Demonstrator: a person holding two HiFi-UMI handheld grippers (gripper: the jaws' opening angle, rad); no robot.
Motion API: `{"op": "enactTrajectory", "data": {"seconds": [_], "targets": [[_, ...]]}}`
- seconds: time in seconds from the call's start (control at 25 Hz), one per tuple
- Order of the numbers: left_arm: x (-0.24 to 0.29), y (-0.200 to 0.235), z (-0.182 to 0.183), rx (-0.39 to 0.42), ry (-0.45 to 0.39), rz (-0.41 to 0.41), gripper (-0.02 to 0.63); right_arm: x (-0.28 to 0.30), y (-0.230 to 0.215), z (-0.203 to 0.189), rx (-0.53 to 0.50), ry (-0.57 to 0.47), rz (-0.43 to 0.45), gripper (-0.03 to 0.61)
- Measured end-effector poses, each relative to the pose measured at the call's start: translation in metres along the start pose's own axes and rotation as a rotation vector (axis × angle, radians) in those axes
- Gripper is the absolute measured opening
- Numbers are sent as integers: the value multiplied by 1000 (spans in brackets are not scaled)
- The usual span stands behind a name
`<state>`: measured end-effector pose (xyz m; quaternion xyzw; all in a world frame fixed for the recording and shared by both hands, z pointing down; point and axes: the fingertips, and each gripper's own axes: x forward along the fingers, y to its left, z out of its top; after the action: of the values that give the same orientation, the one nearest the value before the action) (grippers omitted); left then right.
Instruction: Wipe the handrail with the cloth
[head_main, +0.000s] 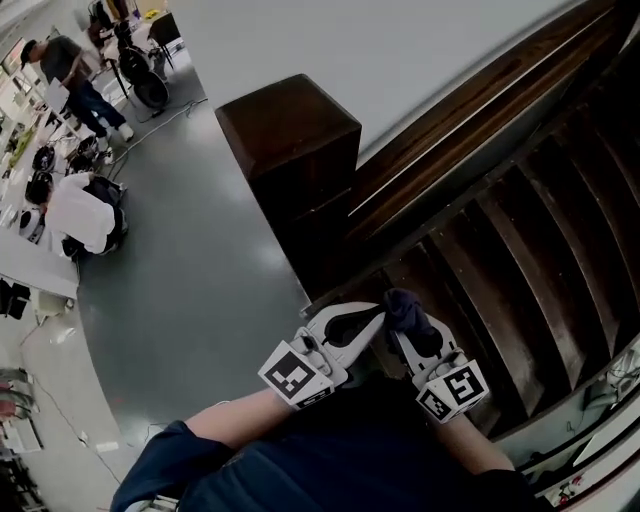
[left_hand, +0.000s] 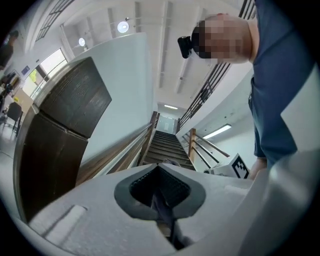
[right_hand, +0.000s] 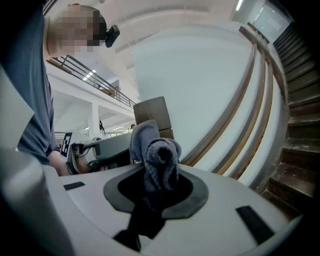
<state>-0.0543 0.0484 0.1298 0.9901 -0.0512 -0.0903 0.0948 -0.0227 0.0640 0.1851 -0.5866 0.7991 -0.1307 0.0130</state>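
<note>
**Stairs (head_main: 540, 240) ahead, cloth not on the rail yet**

My right claw (head_main: 412, 335) squeezes the grey cloth (right_hand: 159, 152), close to me and apart from the wooden handrail (head_main: 470, 112). My left claw (head_main: 374, 318) is closed on nothing. I should press the cloth flat on top and slide slowly.

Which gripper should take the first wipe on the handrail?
Right, probably. The right gripper has the bunched cloth pinched in its fingers, ready to press on the handrail that runs ahead of both. The left gripper is closed, with no cloth bundle showing.
</note>
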Motion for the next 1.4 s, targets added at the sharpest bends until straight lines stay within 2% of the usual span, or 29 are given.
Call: {"op": "enactTrajectory", "data": {"seconds": [0.12,0.36,0.52,0.68,0.84,1.04,1.4], "targets": [[7,14,-6,-40,16,-17,2,14,-7,2,12,3,-26,94],[36,33,-19,-64,45,-33,2,30,-40,-3,44,-6,-56,94],[66,47,-39,-79,74,-19,2,37,-79,-14,66,-17,-71,94],[106,64,-65,-67,63,-4,2,38,-134,-28,68,-49,-92,94],[142,91,-111,-62,66,1,2,51,-195,-62,61,-69,-129,94],[176,124,-187,-51,75,-2,2,80,-277,-112,10,-94,-165,95],[189,187,-296,-23,64,-1,2,143,-375,-202,-42,-133,-210,94]]}}
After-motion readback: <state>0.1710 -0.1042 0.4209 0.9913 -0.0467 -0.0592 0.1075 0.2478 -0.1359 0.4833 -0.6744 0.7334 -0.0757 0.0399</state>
